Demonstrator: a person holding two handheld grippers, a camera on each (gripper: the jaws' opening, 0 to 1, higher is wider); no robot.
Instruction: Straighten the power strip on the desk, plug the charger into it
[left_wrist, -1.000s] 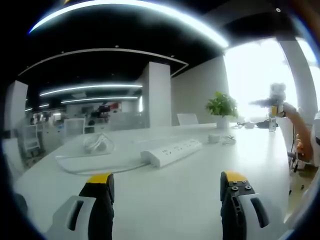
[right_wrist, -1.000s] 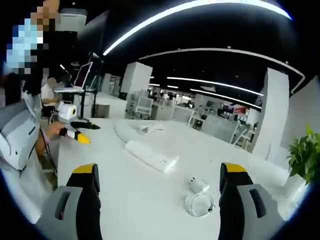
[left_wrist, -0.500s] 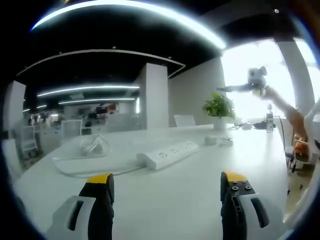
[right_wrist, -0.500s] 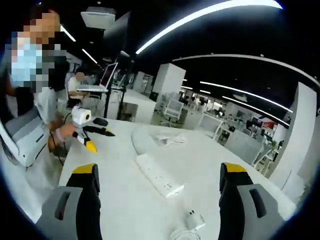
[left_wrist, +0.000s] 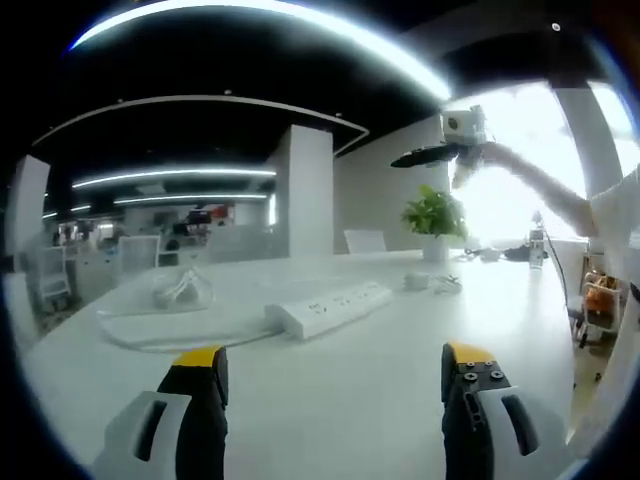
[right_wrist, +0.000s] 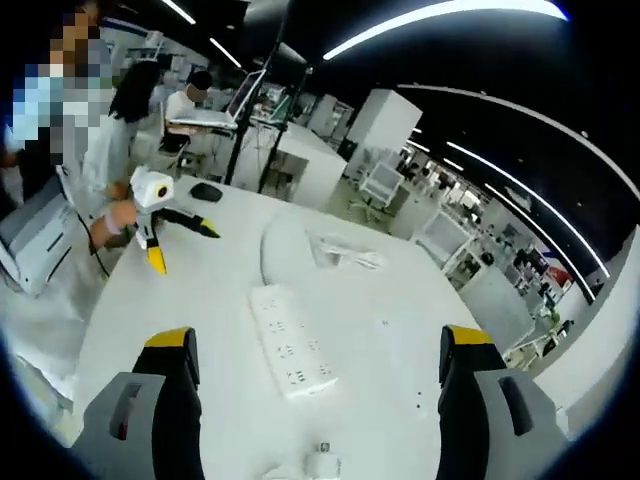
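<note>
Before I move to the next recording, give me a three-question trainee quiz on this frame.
1. True or false: the right tool is shut on the charger.
2. The power strip lies: A) on the white desk, B) in the left tool, C) on a chair.
3. Fill in: beyond the charger in the left gripper view stands a potted ____.

Key: 1 false; 2 A; 3 plant.

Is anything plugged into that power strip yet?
Nothing plugged in: the power strip lies flat on the desk, sockets bare; the charger sits apart.
</note>
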